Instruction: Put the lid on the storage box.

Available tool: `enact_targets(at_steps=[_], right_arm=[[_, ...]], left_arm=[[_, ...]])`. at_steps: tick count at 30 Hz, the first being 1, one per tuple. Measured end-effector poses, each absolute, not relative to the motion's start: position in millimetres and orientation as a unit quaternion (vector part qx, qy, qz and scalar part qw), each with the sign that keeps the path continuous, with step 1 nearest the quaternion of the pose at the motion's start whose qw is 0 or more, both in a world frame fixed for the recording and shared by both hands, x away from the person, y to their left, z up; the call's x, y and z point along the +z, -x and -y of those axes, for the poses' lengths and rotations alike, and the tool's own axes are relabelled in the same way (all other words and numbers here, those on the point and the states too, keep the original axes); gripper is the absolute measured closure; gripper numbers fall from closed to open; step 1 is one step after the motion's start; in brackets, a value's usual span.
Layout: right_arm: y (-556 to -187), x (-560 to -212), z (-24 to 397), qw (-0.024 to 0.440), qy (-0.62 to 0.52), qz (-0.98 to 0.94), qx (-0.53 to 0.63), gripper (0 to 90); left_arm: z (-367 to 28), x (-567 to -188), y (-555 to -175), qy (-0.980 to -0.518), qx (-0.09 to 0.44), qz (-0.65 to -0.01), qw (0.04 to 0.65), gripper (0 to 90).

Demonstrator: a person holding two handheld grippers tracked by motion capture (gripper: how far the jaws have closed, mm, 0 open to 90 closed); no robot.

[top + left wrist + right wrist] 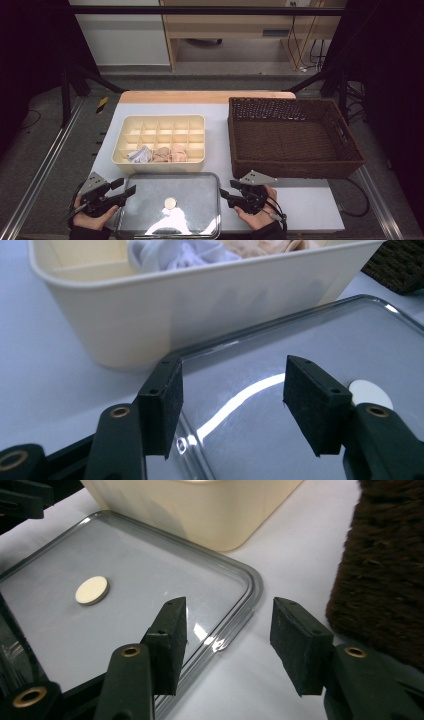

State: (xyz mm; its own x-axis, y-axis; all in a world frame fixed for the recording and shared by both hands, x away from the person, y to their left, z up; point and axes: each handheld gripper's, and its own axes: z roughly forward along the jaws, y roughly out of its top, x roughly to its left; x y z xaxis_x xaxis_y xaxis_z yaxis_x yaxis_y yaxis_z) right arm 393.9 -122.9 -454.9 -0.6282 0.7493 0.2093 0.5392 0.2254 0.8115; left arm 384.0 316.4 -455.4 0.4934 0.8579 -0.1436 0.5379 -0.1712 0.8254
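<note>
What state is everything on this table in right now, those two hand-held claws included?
Lid: lying flat on the table, off the organizer, a round knob at its middle.
Organizer: uncovered, rolled cloths in three front cells, other cells empty.
Basket: upright, empty.
Left gripper: fingers open, at the lid's left edge, holding nothing.
Right gripper: fingers open, at the lid's right edge, holding nothing.

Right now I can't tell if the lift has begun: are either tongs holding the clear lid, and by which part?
Nothing is held. Left tongs and right tongs stand open at the clear lid's near corners, pads off its rim.
</note>
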Motion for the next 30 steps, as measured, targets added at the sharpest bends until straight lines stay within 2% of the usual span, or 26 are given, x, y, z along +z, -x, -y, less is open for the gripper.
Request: enact_targets(at_steps=[9,19,30], right_arm=[[-394,-462,119,0.098,-0.416,-0.779,0.459,50.0],[-393,-467,115,0.083,-0.420,-0.780,0.455,50.7],[-402,-480,109,0.060,-0.447,-0.769,0.453,50.6]], left_arm=[[-329,-471,-374,-0.748,0.165,-0.502,0.401,43.0],[-326,-474,-362,-0.757,0.156,-0.503,0.387,44.3],[-324,-477,-366,-0.765,0.147,-0.507,0.370,46.0]])
